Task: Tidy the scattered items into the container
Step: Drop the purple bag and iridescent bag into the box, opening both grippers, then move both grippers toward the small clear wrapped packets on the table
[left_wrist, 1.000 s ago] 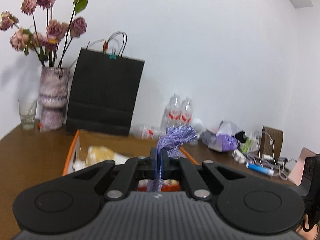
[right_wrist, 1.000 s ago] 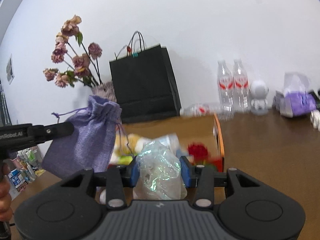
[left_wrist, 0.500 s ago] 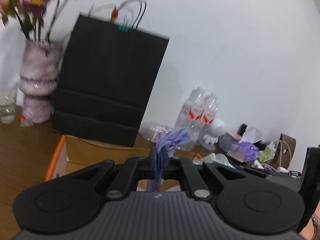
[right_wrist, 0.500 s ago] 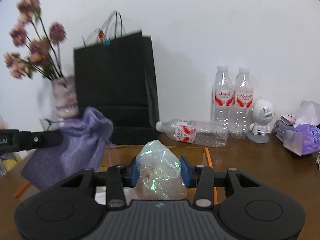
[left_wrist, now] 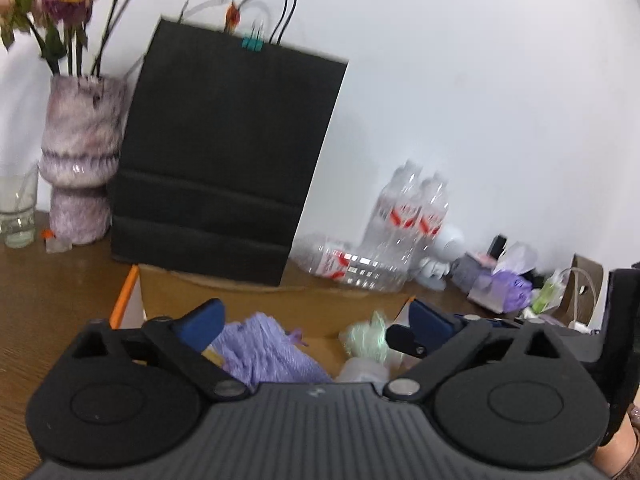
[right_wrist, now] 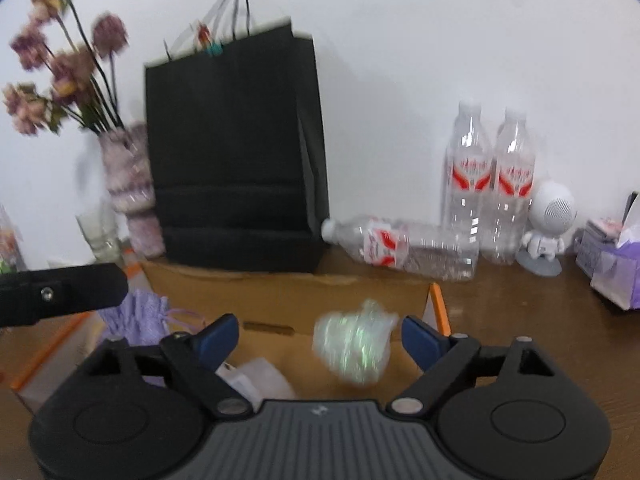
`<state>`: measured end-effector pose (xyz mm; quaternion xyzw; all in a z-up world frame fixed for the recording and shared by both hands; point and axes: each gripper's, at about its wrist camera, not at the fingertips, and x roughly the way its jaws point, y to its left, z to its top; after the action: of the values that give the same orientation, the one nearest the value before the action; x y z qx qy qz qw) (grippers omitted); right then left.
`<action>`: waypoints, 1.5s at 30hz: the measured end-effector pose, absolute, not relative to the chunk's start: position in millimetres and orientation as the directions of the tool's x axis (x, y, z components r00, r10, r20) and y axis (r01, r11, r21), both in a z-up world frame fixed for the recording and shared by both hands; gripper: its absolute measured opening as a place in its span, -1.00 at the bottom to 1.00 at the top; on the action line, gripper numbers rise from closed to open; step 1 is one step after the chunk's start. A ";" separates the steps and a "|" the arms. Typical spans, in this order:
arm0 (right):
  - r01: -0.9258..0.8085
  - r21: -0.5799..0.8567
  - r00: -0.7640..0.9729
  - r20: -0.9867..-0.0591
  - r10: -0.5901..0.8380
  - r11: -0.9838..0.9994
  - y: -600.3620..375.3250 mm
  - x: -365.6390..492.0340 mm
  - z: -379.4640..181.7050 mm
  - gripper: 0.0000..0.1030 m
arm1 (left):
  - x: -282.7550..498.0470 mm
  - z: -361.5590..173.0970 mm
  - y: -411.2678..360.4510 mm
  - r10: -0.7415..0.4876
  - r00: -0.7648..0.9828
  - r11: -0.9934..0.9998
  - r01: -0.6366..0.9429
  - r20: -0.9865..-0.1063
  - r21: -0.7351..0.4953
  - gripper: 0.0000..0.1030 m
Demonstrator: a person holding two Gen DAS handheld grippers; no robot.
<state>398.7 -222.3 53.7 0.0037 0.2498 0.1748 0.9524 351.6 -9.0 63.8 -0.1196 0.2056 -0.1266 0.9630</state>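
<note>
An open cardboard box with orange edges (left_wrist: 240,300) (right_wrist: 288,300) sits on the wooden table before both grippers. My left gripper (left_wrist: 312,320) is open above it; the purple drawstring pouch (left_wrist: 268,356) (right_wrist: 138,316) is free of the fingers, in the box below. My right gripper (right_wrist: 320,332) is open too; the iridescent crumpled plastic bag (right_wrist: 354,346) (left_wrist: 370,340) is blurred between the spread fingers, over the box. The left gripper's finger (right_wrist: 60,294) shows at the left of the right wrist view.
A black paper bag (left_wrist: 228,156) (right_wrist: 236,152) stands right behind the box. A vase of dried flowers (left_wrist: 80,160) and a glass (left_wrist: 18,212) are to the left. Water bottles (right_wrist: 488,184), a white robot figure (right_wrist: 548,224) and tissue packs (right_wrist: 612,264) are to the right.
Both grippers have opened. The purple pouch has left the left gripper and dropped into the box; the iridescent bag has left the right gripper's fingers and is falling. Both moved forward over the box.
</note>
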 end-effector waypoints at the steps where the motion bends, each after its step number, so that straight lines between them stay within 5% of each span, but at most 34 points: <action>1: -0.332 0.095 0.823 -0.457 0.337 0.938 -224.1 389.8 59.3 0.78 | 344.1 68.5 -7.1 -0.288 0.891 0.940 0.193 -0.352 -0.281 1.00; 13: -0.405 0.047 0.858 -0.325 0.398 0.913 -235.2 253.0 99.5 1.00 | 221.3 108.4 25.4 -0.225 0.941 0.959 0.168 -0.253 -0.228 1.00; 30: -0.512 0.166 0.685 -0.514 0.517 0.843 -210.5 122.1 15.3 1.00 | 113.9 9.4 49.1 -0.136 0.812 0.991 0.105 -0.568 -0.088 1.00; 40: -0.457 0.127 0.660 -0.615 0.431 0.881 -163.7 103.5 -13.8 0.53 | 124.4 -18.4 48.8 -0.132 0.760 0.991 0.108 -0.636 -0.077 0.97; 43: -0.455 0.095 0.666 -0.623 0.409 0.885 -153.1 99.6 -15.4 0.33 | 131.2 -25.6 41.6 -0.139 0.751 0.990 0.129 -0.646 -0.063 0.72; 45: -0.465 0.069 0.673 -0.620 0.403 0.883 -147.5 97.2 -15.4 0.08 | 132.6 -30.6 36.5 -0.130 0.750 0.989 0.141 -0.649 -0.034 0.29</action>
<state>97.2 -147.5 -15.4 -0.0474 0.3271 0.2375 0.9134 132.6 36.5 -30.6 0.0084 0.3464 -0.0725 0.9352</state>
